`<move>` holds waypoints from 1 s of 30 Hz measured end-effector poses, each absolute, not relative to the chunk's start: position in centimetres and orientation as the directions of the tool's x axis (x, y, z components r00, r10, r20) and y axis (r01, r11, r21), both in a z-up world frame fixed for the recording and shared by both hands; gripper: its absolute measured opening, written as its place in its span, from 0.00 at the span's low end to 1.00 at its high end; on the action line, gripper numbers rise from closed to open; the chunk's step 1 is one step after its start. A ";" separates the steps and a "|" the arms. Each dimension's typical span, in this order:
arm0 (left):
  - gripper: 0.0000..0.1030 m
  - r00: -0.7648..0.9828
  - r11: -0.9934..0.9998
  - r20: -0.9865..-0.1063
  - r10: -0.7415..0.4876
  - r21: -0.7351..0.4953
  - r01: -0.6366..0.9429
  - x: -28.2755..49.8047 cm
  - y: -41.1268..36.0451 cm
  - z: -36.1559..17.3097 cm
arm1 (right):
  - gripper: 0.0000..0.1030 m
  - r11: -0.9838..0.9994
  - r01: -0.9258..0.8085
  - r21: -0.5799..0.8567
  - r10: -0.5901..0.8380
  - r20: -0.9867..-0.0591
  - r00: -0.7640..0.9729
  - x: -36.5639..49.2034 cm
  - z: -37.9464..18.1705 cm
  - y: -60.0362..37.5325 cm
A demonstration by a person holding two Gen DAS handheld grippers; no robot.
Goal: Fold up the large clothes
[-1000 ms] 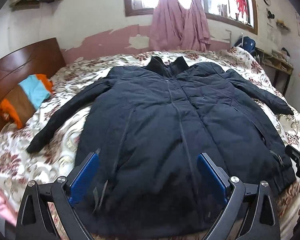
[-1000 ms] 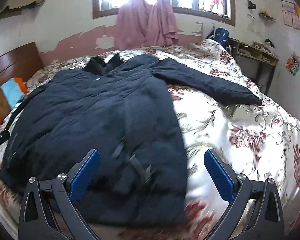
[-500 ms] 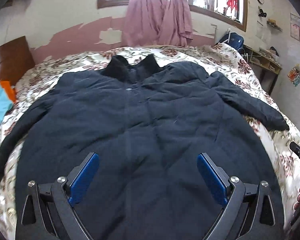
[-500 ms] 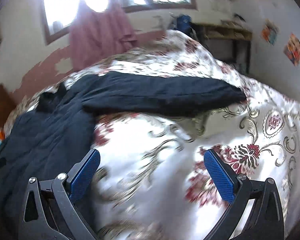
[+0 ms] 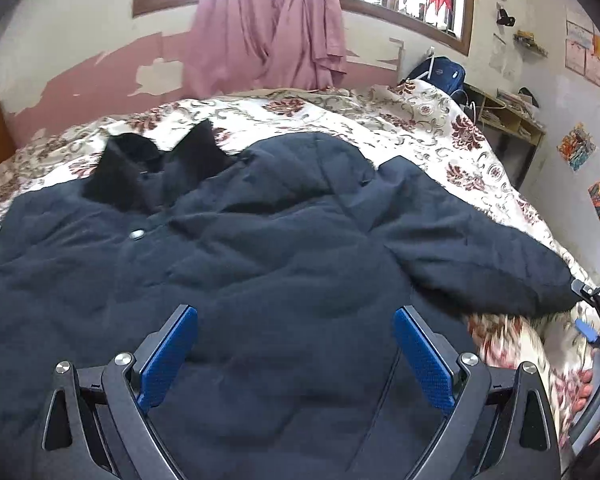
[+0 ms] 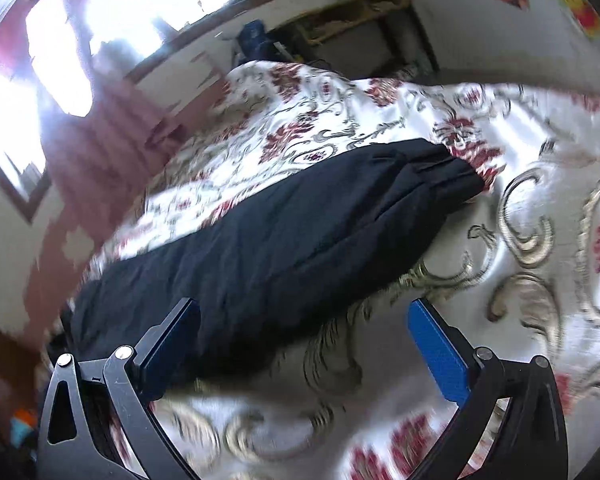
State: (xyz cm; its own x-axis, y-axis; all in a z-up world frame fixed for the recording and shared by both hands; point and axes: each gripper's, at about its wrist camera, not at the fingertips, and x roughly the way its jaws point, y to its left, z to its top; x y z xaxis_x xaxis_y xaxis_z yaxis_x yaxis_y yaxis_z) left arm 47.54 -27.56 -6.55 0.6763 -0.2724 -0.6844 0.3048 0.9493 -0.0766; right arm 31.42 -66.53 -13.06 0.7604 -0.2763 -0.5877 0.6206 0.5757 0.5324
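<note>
Coat (image 5: 228, 280) flat on bed (image 6: 520, 240); R gripper (image 6: 304, 340) swung from hem to sleeve (image 6: 284, 236), L gripper (image 5: 296, 348) now over chest, both wide & empty — sleeve fold likely next

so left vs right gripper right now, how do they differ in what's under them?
The left gripper hovers over the dark coat's body; the right gripper faces the coat's outstretched sleeve and floral bedspread. The left view is level and sharp; the right view is tilted and motion-blurred. Both have their blue pads spread wide open and hold nothing.
</note>
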 end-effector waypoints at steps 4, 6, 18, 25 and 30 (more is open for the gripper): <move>0.96 0.645 0.936 -0.691 -0.328 -0.146 0.320 50.4 -29.5 -7.3 | 0.99 0.456 0.613 0.646 -0.260 -0.562 0.785 31.8 -15.3 -68.5; 0.96 0.633 0.930 -0.692 -0.346 -0.163 0.330 51.7 -30.5 -7.8 | 0.98 0.411 0.601 0.685 -0.259 -0.544 0.798 32.0 -16.3 -69.2; 1.00 0.550 0.935 -0.775 -0.310 -0.145 0.323 54.2 -33.1 -12.2 | 0.12 0.319 0.572 0.756 -0.300 -0.492 0.817 33.1 -18.1 -71.5; 1.00 0.517 0.927 -0.779 -0.354 -0.216 0.308 54.0 -31.6 -11.5 | 0.06 0.564 0.543 0.622 -0.353 -0.413 0.840 33.6 -8.6 -67.9; 0.98 0.497 0.896 -0.747 -0.442 -0.348 0.275 52.0 -26.5 -9.1 | 0.06 0.780 0.471 0.412 -0.367 -0.310 0.877 35.0 0.4 -61.0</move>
